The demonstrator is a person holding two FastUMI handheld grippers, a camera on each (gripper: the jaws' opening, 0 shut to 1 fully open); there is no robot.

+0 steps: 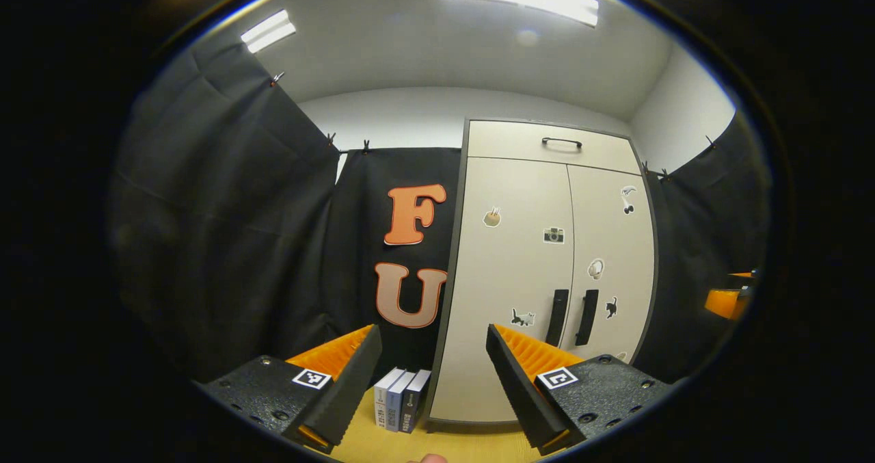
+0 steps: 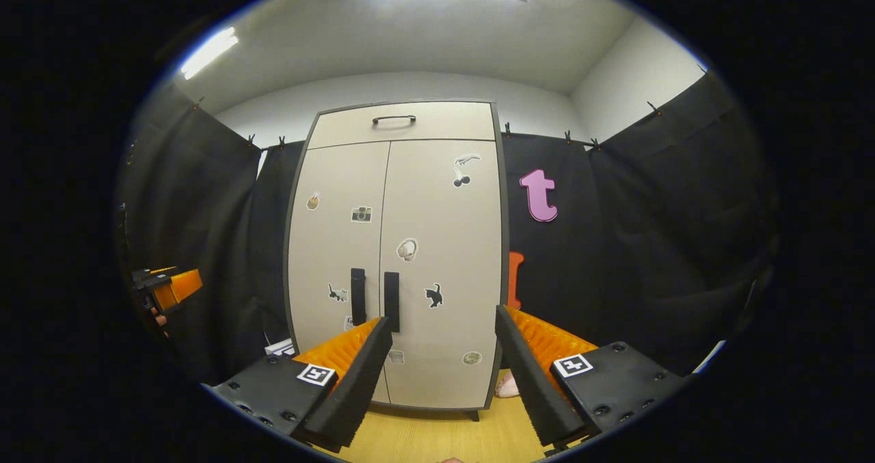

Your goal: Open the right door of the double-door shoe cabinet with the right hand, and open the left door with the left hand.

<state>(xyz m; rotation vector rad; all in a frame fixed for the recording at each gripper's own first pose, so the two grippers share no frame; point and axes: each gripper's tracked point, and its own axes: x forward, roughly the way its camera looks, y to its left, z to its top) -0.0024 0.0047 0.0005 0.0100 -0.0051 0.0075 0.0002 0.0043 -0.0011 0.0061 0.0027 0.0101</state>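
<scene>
In the left gripper view the cabinet stands right of centre, with both doors flush and nothing opened. The left gripper hangs at the bottom of the frame, fingers spread wide and empty, well short of the left handle. Some books stand low beside the cabinet.

In the right gripper view the cabinet sits centre frame, doors closed. The right gripper is released too, grasping nothing, apart from the right handle. Both openings remain to be done.
</scene>
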